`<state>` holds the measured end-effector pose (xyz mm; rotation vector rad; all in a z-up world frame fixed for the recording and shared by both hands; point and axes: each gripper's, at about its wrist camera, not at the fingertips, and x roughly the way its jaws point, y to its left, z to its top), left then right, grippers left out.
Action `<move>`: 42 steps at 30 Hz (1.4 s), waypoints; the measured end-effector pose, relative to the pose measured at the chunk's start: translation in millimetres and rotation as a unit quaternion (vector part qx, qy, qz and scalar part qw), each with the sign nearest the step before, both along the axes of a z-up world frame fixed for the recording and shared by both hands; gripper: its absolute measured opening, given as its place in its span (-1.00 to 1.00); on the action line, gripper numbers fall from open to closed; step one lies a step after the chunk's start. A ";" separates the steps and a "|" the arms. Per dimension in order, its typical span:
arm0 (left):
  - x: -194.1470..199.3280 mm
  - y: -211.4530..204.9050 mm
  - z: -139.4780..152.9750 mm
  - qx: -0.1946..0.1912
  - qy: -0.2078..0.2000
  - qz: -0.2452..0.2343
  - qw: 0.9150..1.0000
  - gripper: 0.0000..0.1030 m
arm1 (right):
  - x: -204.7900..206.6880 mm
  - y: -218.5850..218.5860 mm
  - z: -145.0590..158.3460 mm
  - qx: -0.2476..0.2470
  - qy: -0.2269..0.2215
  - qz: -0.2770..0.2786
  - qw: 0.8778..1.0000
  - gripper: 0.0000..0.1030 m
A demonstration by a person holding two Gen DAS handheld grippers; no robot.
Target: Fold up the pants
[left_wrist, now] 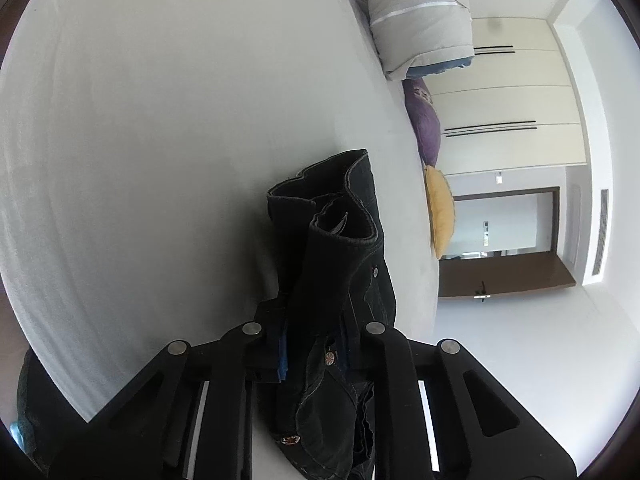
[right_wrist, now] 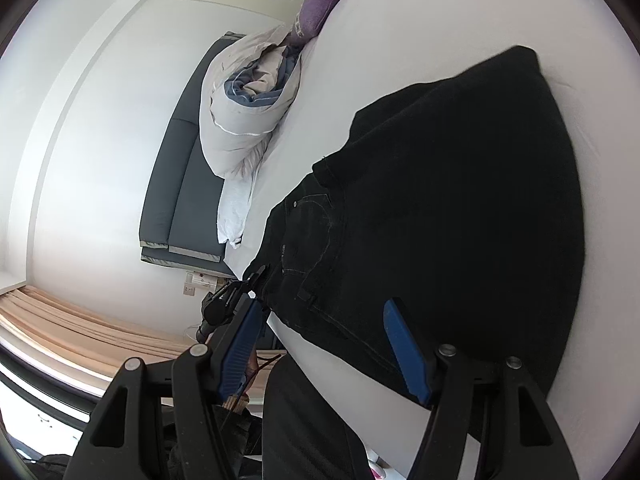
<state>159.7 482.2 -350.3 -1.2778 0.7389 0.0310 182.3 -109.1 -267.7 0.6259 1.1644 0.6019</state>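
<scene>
A: Left wrist view first. Showed the left gripper (left_wrist: 320, 344) clamped shut on a bunched edge of the black pants (left_wrist: 340, 264), near a metal button and rivets. Looked like the waistband end. Cloth stood up between the two fingers and spilled down past them toward the camera, over the white bed (left_wrist: 160, 120).

B: Any sign of a fold yet?

A: None to speak of. Just a crumpled clump in that view, pinched and bunched. Judged as early: one corner taken, no fold made, no flat crease seen.

B: And the right wrist view?

A: Showed the right gripper (right_wrist: 326, 344) with fingers standing apart, holding nothing. Blue pads bare. Pants (right_wrist: 460, 200) lay spread dark across the bed (right_wrist: 440, 20) ahead, with pocket stitching just beyond the fingertips. Right-hand pad hung over the cloth, left-hand pad off the edge of it, over the side of the bed. Could not tell whether either pad touched the fabric.

B: So what was left?

A: Nearly everything, by the look of it. Second grip still to be taken on the near edge, then the legs laid together and doubled over. Rolled duvet (right_wrist: 248, 112) and purple pillow (right_wrist: 320, 4) sat well apart, out of the way.
</scene>
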 end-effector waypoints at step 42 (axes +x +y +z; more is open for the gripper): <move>77.9 -217.4 168.7 0.405 -0.050 -0.200 0.891 -0.76 | 91.8 39.8 -7.1 -0.001 -0.011 -0.002 1.000 0.99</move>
